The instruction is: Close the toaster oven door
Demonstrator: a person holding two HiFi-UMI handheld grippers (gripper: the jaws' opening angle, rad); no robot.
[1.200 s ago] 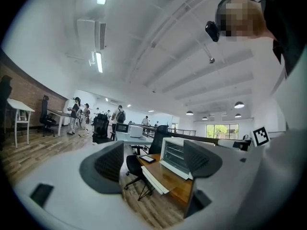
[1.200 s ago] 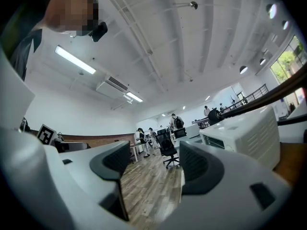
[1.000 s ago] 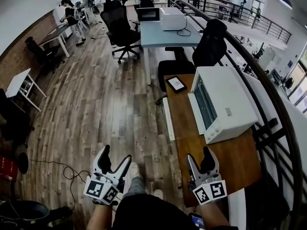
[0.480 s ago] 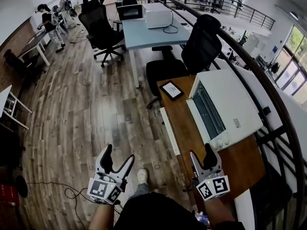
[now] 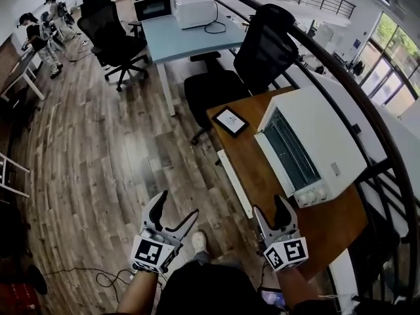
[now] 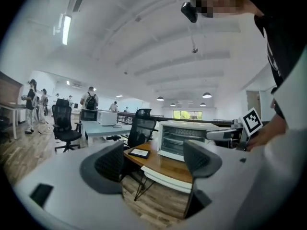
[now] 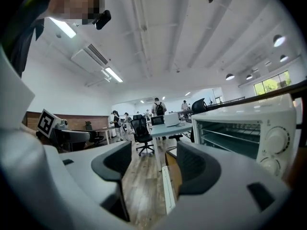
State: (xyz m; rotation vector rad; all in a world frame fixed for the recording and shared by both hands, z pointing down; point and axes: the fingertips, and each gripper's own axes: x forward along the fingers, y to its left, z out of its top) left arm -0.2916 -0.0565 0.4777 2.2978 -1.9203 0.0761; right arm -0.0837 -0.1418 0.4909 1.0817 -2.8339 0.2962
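Your fingers look like matt grey plastic. Ahead of the right fingers the toaster oven is smooth white, the table smooth wood; below the left fingers, matt wooden floor.

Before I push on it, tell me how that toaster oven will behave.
The toaster oven looks broad and boxy, so tipping seems unlikely. On the smooth wooden desk it may slide when pushed.

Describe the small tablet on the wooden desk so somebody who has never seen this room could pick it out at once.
Find the wooden desk at the right of the head view, the one carrying the big white toaster oven. At its far end, near the black office chair, lies the tablet. It is the only thin, flat thing there: dark frame, pale screen.
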